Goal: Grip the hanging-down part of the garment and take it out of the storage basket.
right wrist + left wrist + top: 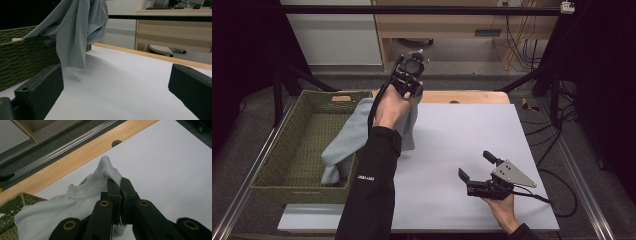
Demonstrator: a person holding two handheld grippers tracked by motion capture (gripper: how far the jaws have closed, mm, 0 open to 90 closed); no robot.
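Note:
A pale grey-blue garment (349, 137) hangs from my left gripper (411, 85), which is raised above the far edge of the table. Its jaws are shut on a fold near the collar of the garment (82, 202). The lower part of the cloth trails over the rim of a green woven basket (287, 150) at the left. In the right gripper view the garment (75, 32) hangs above the white table sheet (120, 82). My right gripper (477, 167) rests low at the front right of the table, open, with nothing between its jaws.
The white sheet (462, 135) covers most of the wooden table (462, 96), whose far edge shows bare. Black frame posts stand at both sides. Cables lie on the floor at the right (557, 130). A wooden cabinet (452, 30) stands behind.

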